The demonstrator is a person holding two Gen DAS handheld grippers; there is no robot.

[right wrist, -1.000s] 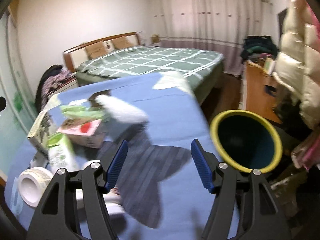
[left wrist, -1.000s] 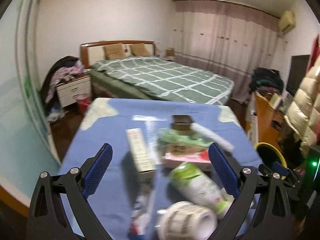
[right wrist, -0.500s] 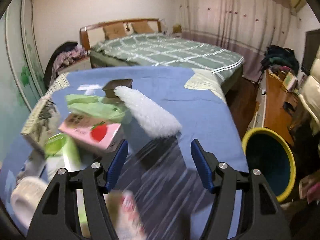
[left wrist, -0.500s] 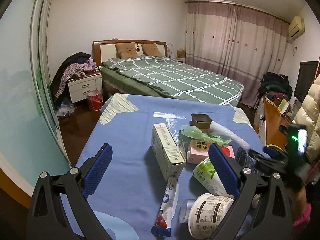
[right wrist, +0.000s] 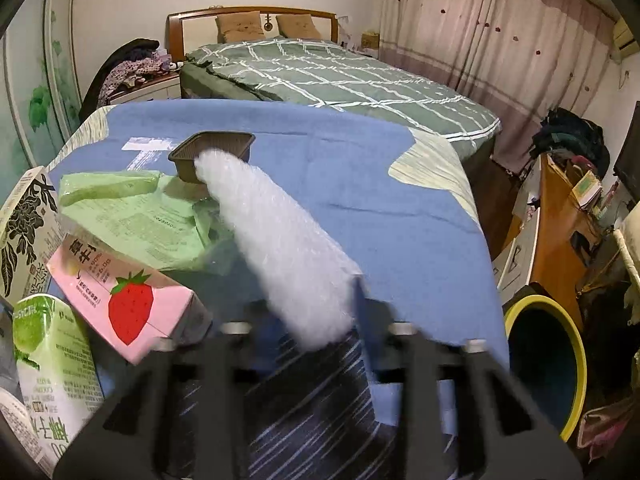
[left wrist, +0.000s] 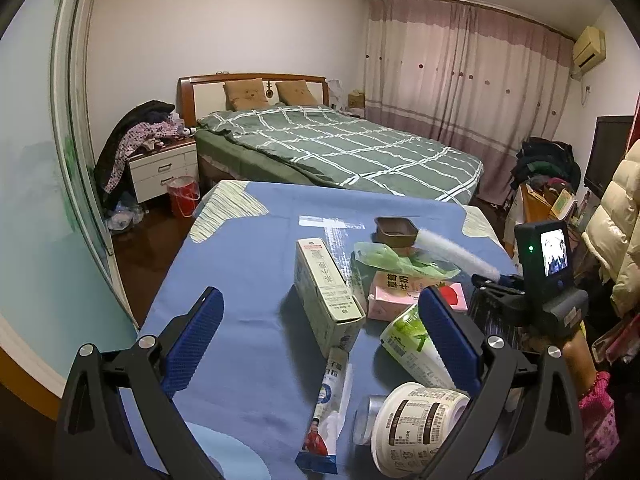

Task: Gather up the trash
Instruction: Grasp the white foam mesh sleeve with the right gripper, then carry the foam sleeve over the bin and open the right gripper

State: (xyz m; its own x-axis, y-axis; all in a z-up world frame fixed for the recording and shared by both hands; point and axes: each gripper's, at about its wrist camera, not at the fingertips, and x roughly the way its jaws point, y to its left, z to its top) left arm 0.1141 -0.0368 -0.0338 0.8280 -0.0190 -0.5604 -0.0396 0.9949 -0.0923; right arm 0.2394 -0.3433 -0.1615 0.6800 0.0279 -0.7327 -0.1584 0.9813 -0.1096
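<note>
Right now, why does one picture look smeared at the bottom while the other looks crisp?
Right wrist view: the closing right gripper is motion-blurred, while the white bubble-wrap roll between its jaws stays fairly sharp. Left wrist view: the left gripper looks crisp; only fisheye bending.

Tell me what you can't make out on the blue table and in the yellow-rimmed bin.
- Right wrist view: right gripper is motion-blurred, jaws closing with the white bubble-wrap roll between them; pad contact unreadable.
- Right wrist view: yellow-rimmed dark bin, interior too dark to see contents.
- Left wrist view: silver object mostly hidden behind the white labelled tub; unidentifiable.
</note>
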